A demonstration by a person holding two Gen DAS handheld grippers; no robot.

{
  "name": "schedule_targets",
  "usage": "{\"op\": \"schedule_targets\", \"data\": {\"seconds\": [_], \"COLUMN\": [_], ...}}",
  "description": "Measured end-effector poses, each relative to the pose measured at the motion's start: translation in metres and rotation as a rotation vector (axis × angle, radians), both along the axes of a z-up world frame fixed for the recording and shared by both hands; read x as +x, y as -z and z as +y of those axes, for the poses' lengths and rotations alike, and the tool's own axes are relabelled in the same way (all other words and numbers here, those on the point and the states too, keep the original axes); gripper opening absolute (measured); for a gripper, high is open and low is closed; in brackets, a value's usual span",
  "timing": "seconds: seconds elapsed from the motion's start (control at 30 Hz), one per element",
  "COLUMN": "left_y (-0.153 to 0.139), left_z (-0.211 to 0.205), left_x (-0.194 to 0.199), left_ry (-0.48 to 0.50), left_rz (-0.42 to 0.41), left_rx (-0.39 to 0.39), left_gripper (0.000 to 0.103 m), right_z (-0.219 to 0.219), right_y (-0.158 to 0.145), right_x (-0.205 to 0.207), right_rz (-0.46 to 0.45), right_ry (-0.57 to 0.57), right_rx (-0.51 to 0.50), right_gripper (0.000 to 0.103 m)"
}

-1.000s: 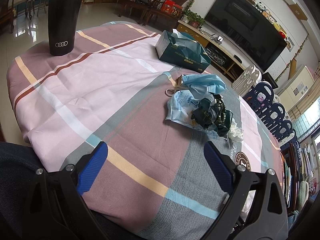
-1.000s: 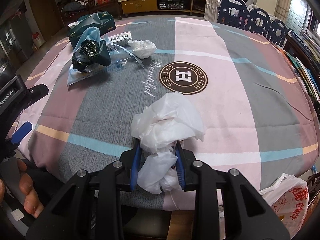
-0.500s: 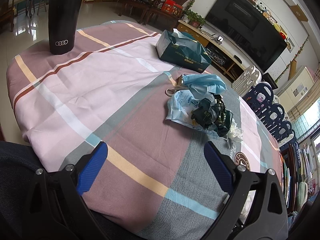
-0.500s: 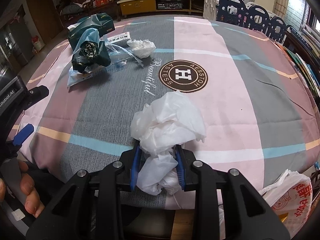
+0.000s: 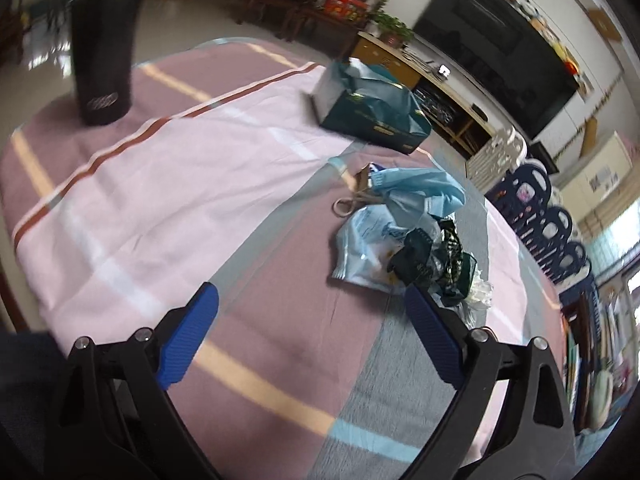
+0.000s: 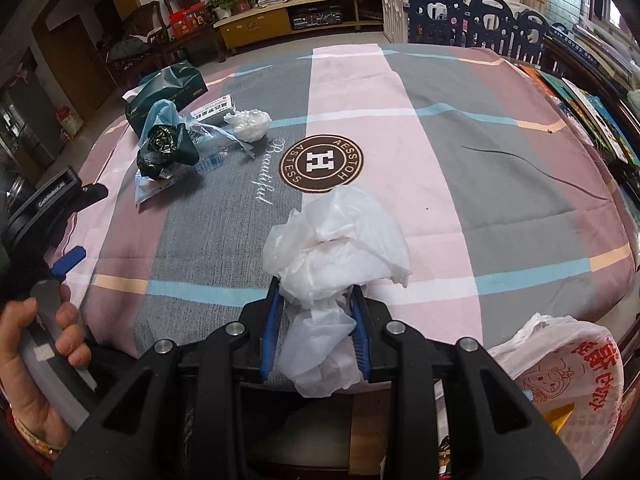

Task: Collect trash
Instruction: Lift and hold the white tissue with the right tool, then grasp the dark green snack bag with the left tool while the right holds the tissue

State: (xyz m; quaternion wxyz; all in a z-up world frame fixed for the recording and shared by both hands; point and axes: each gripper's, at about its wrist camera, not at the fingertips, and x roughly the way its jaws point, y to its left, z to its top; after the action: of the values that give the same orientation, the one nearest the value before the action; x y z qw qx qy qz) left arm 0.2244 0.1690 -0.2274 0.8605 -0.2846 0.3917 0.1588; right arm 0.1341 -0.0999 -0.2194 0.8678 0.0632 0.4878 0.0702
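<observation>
My right gripper is shut on a crumpled white tissue wad, held at the table's near edge. My left gripper is open and empty above the near side of the table. Ahead and to its right lies a trash pile: a blue face mask, a pale blue plastic wrapper and a crumpled dark green wrapper. The right wrist view shows the same pile, with the dark green wrapper on top, and a small white tissue ball beside it.
A black tumbler stands at the far left. A dark green tissue pack lies behind the pile. A white plastic bag with red print hangs below the table's near right edge. The checked tablecloth covers the table.
My left gripper has moved forward and toward the trash pile, blurring its view. My right gripper has drawn back slightly, still holding the tissue wad.
</observation>
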Motion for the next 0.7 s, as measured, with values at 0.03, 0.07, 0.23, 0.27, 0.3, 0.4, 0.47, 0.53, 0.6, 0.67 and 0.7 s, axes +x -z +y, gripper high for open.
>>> {"op": "schedule_targets", "data": {"seconds": [0.03,0.07,0.23,0.27,0.3,0.4,0.47,0.53,0.6,0.67,0.7], "left_y": [0.0,-0.001,-0.016,-0.013,-0.008,0.004,0.008,0.01,0.007,-0.002,-0.007], "left_z": [0.002,0.003,-0.014,-0.022,-0.03,-0.044,-0.052,-0.056,-0.054,-0.05,-0.05], "left_x": [0.009,0.017,0.061,0.071,0.081,0.087,0.082,0.072,0.057,0.038,0.028], "left_ry": [0.014,0.026,0.135,0.176,0.219,0.28,0.341,0.369,0.373,0.356,0.348], "left_rz": [0.001,-0.007,-0.018,0.01,0.047,0.056,0.029,0.01,-0.034,-0.077,-0.097], "left_rx": [-0.009,-0.03,0.012,0.025,0.03,0.008,0.002,0.0,-0.026,-0.05,-0.047], "left_gripper": [0.094,0.094,0.097,0.098,0.098,0.096,0.058,0.051,0.045,0.044,0.044], "right_z": [-0.002,-0.005,-0.009,-0.009,-0.01,-0.01,-0.01,-0.01,-0.01,-0.011,-0.011], "right_y": [0.001,0.001,0.007,0.008,0.009,0.008,0.005,0.003,0.0,-0.004,-0.006], "right_x": [-0.001,-0.002,-0.005,-0.005,-0.005,-0.007,-0.009,-0.011,-0.014,-0.018,-0.02], "right_rz": [0.004,0.009,0.033,0.037,0.041,0.041,0.038,0.033,0.028,0.019,0.013], "right_ry": [0.005,0.01,0.015,0.017,0.019,0.018,0.017,0.016,0.018,0.02,0.02], "right_rx": [0.007,0.012,0.015,0.017,0.02,0.02,0.017,0.018,0.024,0.031,0.033], "right_gripper": [0.032,0.032,0.032,0.032,0.032,0.032,0.032,0.032,0.032,0.032,0.032]}}
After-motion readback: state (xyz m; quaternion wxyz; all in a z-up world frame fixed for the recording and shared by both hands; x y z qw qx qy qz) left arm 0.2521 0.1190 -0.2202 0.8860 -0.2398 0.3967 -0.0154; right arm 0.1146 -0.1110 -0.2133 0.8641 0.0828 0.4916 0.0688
